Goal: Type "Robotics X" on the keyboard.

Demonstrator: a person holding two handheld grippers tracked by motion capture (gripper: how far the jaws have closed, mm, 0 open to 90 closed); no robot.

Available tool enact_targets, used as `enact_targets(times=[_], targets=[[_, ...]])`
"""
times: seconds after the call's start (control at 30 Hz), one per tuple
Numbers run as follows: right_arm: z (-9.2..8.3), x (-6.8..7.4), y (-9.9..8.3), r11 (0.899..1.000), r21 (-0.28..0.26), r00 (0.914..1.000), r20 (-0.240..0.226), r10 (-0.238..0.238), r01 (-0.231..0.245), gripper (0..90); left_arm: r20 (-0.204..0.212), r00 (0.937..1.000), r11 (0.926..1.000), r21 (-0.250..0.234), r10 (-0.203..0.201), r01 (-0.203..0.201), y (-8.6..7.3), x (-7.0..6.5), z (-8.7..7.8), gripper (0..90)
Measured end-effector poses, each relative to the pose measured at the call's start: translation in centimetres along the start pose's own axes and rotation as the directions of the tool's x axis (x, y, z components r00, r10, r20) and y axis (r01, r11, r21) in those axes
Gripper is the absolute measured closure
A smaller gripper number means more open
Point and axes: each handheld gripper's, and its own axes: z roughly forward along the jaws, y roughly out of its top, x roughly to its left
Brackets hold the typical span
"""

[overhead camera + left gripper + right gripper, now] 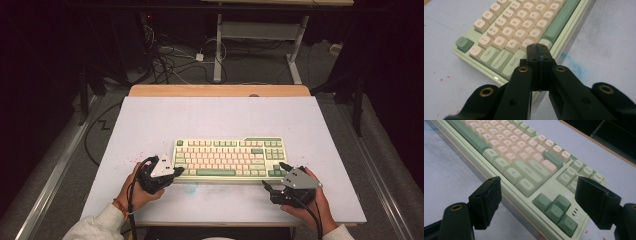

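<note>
A pale green keyboard [229, 159] lies mid-table, long axis running left to right. The left gripper [176, 170], jaws pressed together, sits at its near-left corner. The right gripper [274, 176], jaws spread wide, straddles its near-right corner.

The person is wearing pale, whitish sleeves and a reddish band at the left wrist. Each black hand-held gripper, left [176, 171] and right [276, 176], is carrying a grey three-cornered plate on top and trailing a black cable. Brass-ringed screw holes are dotting the black jaw arms, with dark pads at the tips.
</note>
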Motion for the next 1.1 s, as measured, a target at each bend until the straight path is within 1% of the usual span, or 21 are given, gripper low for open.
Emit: enact_targets(times=[0.07, 0.17, 0.2, 0.23, 0.3, 0.33, 0.43, 0.47, 0.87, 1.1], targets=[[0.1, 0.1, 0.0, 1.000, 0.005, 1.0000, 0.002, -0.005, 0.005, 21.7, 0.008, 1.0000, 1.0000, 0.000, 0.006, -0.006, 0.5, 0.0, 0.3, 87.8], [0.2, 0.2, 0.0, 1.000, 0.012, 0.9999, 0.002, -0.017, 0.017, 21.7, 0.018, 0.9994, 0.9995, 0.016, 0.028, -0.029, 1.1, -0.2, 0.7, 87.8], [0.2, 0.2, 0.0, 1.000, 0.013, 0.9998, -0.001, -0.021, 0.021, 21.7, 0.031, 0.9993, 0.9997, 0.011, 0.023, -0.023, 1.3, -0.2, 0.8, 87.8], [0.3, 0.2, 0.0, 1.000, 0.014, 0.9998, -0.002, -0.022, 0.022, 21.7, 0.038, 0.9990, 0.9995, 0.017, 0.025, -0.026, 1.4, -0.2, 0.9, 87.8], [0.3, 0.2, 0.0, 1.000, 0.017, 0.9998, -0.001, -0.022, 0.022, 21.8, 0.029, 0.9989, 0.9990, 0.023, 0.036, -0.037, 1.8, -0.2, 1.2, 87.8], [0.3, 0.3, 0.0, 1.000, 0.018, 0.9998, -0.003, -0.022, 0.022, 21.8, 0.036, 0.9986, 0.9988, 0.028, 0.038, -0.039, 1.9, -0.2, 1.3, 87.8], [0.4, 0.3, 0.0, 0.999, 0.029, 0.9996, -0.009, -0.026, 0.026, 21.8, 0.040, 0.9982, 0.9983, 0.038, 0.044, -0.045, 2.4, -0.2, 1.8, 87.8], [0.4, 0.4, 0.1, 0.999, 0.030, 0.9996, -0.009, -0.028, 0.028, 21.9, 0.039, 0.9979, 0.9976, 0.045, 0.051, -0.053, 2.6, -0.2, 1.9, 87.8], [0.6, 0.5, 0.1, 0.999, 0.034, 0.9994, -0.014, -0.031, 0.032, 21.9, 0.071, 0.9954, 0.9946, 0.076, 0.065, -0.071, 4.3, 0.0, 3.7, 87.8], [0.7, 0.5, 0.0, 0.998, 0.043, 0.9992, -0.018, -0.036, 0.036, 21.9, 0.078, 0.9946, 0.9925, 0.095, 0.069, -0.076, 4.9, 0.3, 4.9, 87.7]])
